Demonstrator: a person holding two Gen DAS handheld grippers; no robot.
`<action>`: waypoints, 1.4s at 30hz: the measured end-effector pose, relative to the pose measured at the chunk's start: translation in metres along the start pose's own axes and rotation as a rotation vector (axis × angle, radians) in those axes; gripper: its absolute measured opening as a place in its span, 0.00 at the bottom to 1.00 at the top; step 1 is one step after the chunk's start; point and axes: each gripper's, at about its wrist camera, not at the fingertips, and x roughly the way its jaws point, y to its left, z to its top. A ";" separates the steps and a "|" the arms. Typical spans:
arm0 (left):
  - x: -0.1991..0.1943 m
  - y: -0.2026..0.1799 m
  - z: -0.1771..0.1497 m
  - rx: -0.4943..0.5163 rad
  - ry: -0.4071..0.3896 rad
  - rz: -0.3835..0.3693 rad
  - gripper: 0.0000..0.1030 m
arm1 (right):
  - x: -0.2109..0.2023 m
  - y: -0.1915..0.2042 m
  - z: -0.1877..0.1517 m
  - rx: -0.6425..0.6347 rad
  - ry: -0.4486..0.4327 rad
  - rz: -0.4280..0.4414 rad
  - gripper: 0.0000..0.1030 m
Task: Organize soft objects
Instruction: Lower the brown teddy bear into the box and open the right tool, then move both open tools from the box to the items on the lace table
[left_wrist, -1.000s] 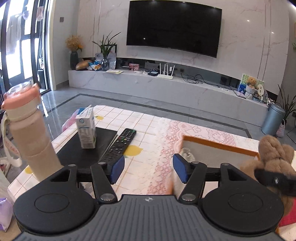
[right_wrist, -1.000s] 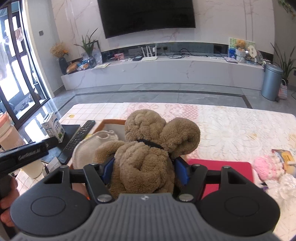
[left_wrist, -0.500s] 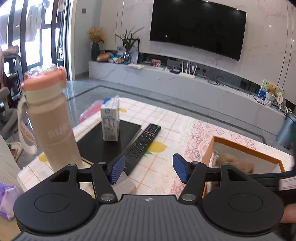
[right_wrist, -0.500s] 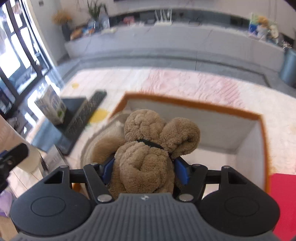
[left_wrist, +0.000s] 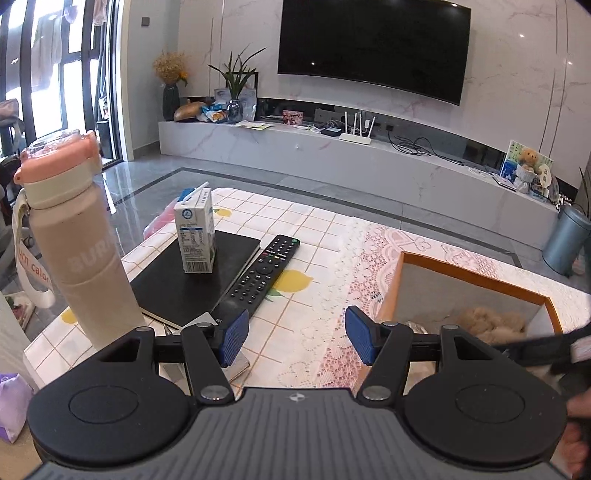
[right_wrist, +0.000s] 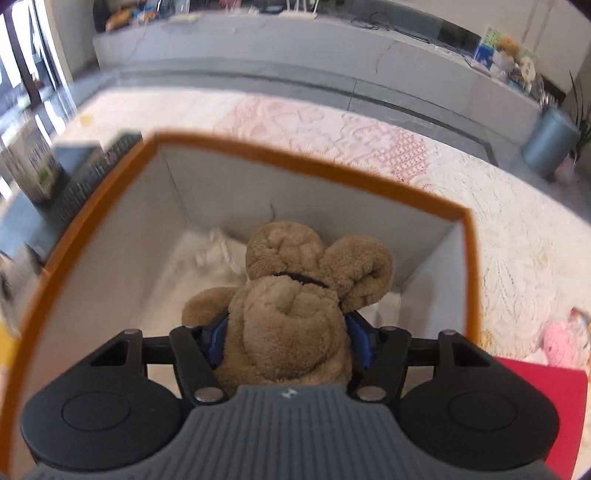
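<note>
Halfway into the orange-rimmed box: brown plush toy, pinched in the right tool, closing further. White soft item already inside. Left tool wide open, empty. Pink plush waiting on the counter, right.

Two wrist views, shared orange-rimmed box

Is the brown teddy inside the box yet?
Partly. The teddy hangs inside the box's orange rim, pinched by the closing right gripper.
</note>
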 end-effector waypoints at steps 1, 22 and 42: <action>-0.001 -0.002 0.000 0.009 -0.001 0.000 0.69 | -0.007 -0.003 0.000 0.014 -0.009 0.011 0.61; -0.017 -0.011 0.000 0.044 -0.034 -0.030 0.69 | -0.034 0.003 0.012 -0.053 -0.078 -0.060 0.84; -0.113 -0.039 0.034 0.126 -0.121 -0.102 0.70 | -0.187 -0.027 -0.010 -0.065 -0.292 -0.026 0.85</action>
